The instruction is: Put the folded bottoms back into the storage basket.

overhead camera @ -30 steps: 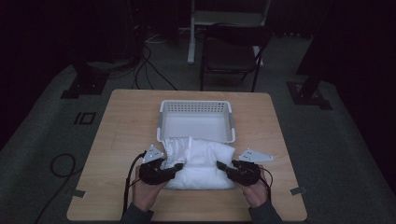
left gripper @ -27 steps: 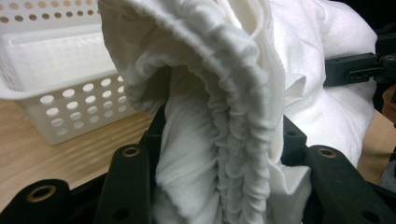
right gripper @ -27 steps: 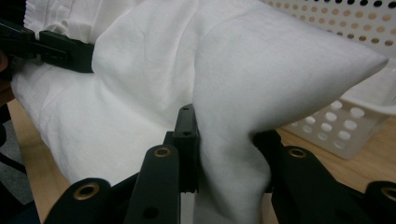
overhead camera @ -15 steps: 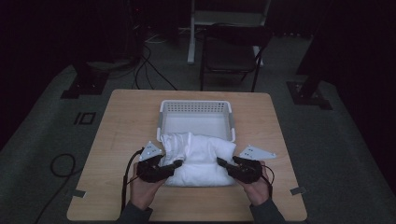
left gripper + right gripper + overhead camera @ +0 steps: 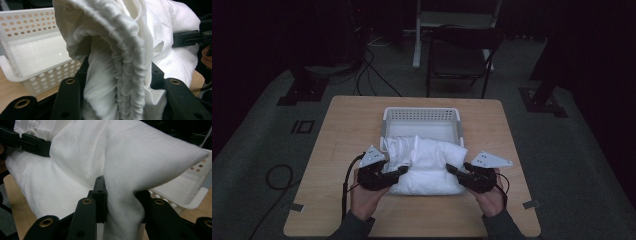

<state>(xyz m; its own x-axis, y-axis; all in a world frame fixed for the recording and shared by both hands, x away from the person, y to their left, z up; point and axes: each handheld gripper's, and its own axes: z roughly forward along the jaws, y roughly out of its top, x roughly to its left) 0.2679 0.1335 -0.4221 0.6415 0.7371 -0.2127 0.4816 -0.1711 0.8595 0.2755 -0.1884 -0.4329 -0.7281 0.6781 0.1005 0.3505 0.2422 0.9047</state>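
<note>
I am gripping the white cloth [image 5: 427, 165] with both tools: my left tool [image 5: 398, 172] is clenched on its gathered edge at 9 o'clock, and my right tool [image 5: 454, 170] is pinching a fold at 3 o'clock. The cloth is bunching at the middle of the desk [image 5: 342, 130], its far side touching the white basket [image 5: 422, 116] at 12 o'clock.

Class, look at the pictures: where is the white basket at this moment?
In the high view the white basket sits mid-table, just beyond the white cloth held between both grippers; the cloth's far edge overlaps its near rim.
</note>
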